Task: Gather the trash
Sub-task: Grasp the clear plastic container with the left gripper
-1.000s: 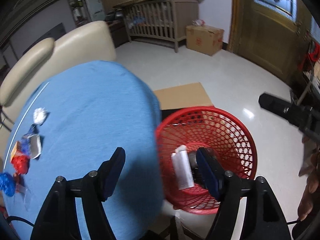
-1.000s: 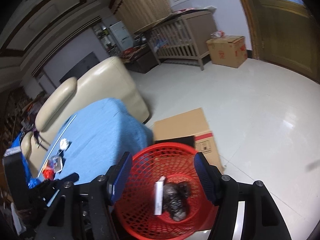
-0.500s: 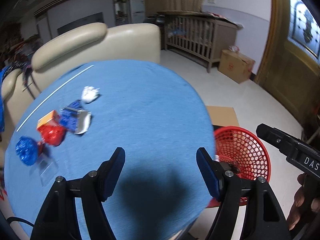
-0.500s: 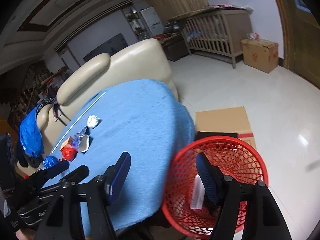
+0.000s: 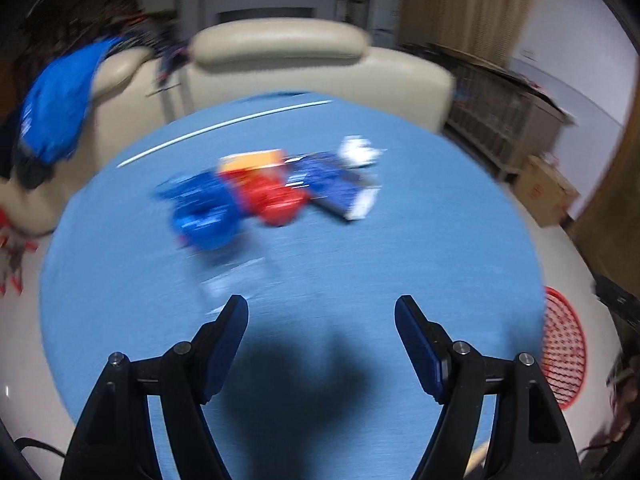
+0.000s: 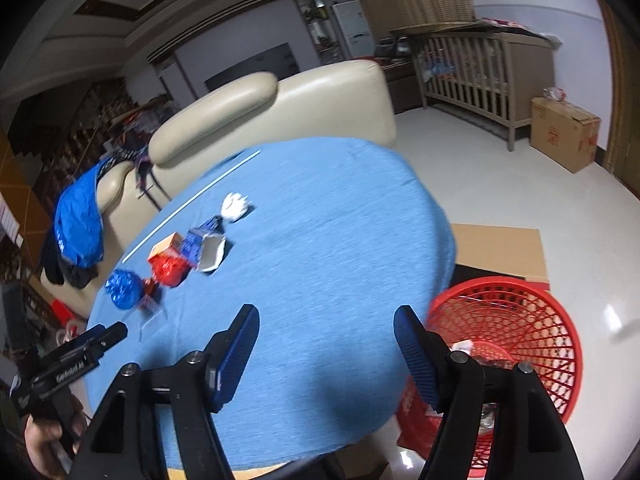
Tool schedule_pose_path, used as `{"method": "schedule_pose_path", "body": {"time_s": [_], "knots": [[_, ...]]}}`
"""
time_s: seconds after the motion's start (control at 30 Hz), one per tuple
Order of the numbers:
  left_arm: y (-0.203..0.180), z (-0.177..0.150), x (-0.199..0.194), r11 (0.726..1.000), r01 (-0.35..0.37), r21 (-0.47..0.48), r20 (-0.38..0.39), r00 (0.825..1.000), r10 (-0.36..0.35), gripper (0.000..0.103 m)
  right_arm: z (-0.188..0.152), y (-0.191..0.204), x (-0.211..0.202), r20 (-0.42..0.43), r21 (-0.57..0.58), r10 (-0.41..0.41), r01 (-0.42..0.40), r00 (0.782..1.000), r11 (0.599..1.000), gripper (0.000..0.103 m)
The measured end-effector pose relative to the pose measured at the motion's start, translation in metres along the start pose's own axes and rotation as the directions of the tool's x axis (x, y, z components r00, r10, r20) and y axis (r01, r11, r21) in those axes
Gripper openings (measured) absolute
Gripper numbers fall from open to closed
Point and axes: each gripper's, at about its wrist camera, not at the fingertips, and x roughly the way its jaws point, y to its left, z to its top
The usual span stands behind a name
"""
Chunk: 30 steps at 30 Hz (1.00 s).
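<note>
Left wrist view: left hand-held gripper (image 5: 320, 314) stands with jaws wide apart, holding nothing, above the round blue-cloth worktop (image 5: 420, 248). Blurred trash lies ahead mid-worktop: blue foil wrapper (image 5: 204, 216), red foil wrapper (image 5: 276, 202), white crumpled paper (image 5: 356, 152). Red plastic mesh basket (image 5: 562, 344) sits off the worktop's right edge.

Right wrist view: right hand-held gripper (image 6: 326, 322) jaws apart, empty. Crumpled wrappers (image 6: 168, 268) rest on the worktop's far left. Basket (image 6: 520, 332) stands on the floor beside the worktop, holding some trash.
</note>
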Motion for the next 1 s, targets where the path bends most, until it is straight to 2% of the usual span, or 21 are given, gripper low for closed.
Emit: {"method": "schedule_pose_path", "body": {"time_s": [0.1,0.17,0.23,0.4,0.5,0.6,0.63,0.77,0.9,1.0], "knots": [[0.044,0.000,0.008,0.990,-0.038,-0.137,-0.013,0.999,0.037,0.077,-0.006,0.015,0.012,-0.028,-0.028,0.009,-0.009,1.000,1.000,0.073],[0.065,0.001,0.014,0.969,-0.052,-0.243,-0.020,0.999,0.049,0.077,-0.010,0.025,0.023,-0.054,-0.046,0.016,-0.018,0.998,0.999,0.073],[0.070,0.003,0.022,0.957,-0.044,-0.286,-0.035,0.999,0.036,0.077,-0.015,0.037,0.035,-0.081,-0.058,0.031,-0.036,0.996,0.998,0.073],[0.054,0.015,0.042,0.973,-0.059,-0.225,-0.045,0.998,0.050,0.077,-0.022,0.053,0.054,-0.119,-0.091,0.046,-0.057,0.992,0.994,0.073],[0.051,0.024,0.060,0.970,-0.088,-0.228,-0.055,0.996,0.077,0.078,-0.021,0.056,0.064,-0.134,-0.089,0.052,-0.065,0.990,0.994,0.073],[0.045,0.031,0.078,0.962,-0.143,-0.234,-0.068,0.989,0.131,0.078,-0.018,0.055,0.070,-0.141,-0.080,0.058,-0.070,0.988,0.994,0.073],[0.043,0.033,0.082,0.958,-0.169,-0.230,-0.066,0.985,0.158,0.081,-0.017,0.054,0.073,-0.144,-0.077,0.061,-0.073,0.988,0.994,0.073],[0.036,0.035,0.101,0.956,-0.235,-0.174,-0.084,0.971,0.223,0.084,-0.014,0.052,0.079,-0.150,-0.069,0.067,-0.078,0.986,0.995,0.073],[0.042,0.031,0.113,0.956,-0.237,-0.173,-0.113,0.969,0.220,0.085,-0.013,0.050,0.083,-0.154,-0.060,0.068,-0.078,0.986,0.995,0.073],[0.050,0.026,0.114,0.960,-0.197,-0.197,-0.105,0.978,0.179,0.084,-0.012,0.050,0.089,-0.163,-0.054,0.072,-0.081,0.984,0.995,0.073]]}}
